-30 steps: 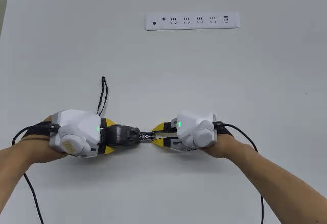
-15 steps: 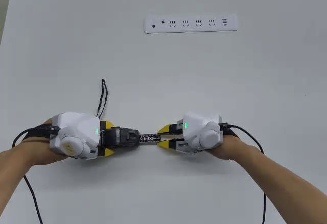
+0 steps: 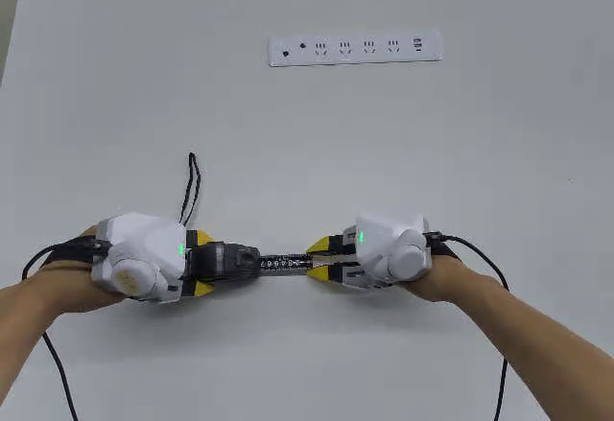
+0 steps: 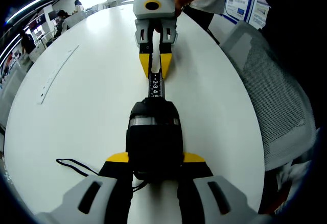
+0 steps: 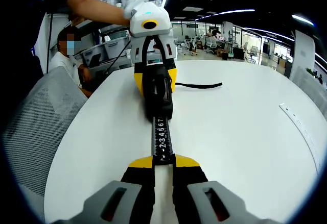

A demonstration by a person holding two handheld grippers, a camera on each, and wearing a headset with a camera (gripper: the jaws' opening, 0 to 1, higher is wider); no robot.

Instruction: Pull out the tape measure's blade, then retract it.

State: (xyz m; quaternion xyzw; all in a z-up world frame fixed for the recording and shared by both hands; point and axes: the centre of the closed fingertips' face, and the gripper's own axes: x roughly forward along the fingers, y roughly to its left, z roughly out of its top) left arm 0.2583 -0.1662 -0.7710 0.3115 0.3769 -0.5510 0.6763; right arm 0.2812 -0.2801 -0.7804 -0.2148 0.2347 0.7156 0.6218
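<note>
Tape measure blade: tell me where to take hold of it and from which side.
Take the blade at its free end, coming in along its length from opposite the case. It runs straight out of the case, held by the left gripper; the right gripper is shut on that end.

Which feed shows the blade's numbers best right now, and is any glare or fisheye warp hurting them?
Head view: even soft light, no glare, but the blade is too small to read. Left gripper view: fisheye bends the table edge, the top blows out, a few digits legible. Right gripper view: best, digits sharp, background dark with ceiling-light streaks.
</note>
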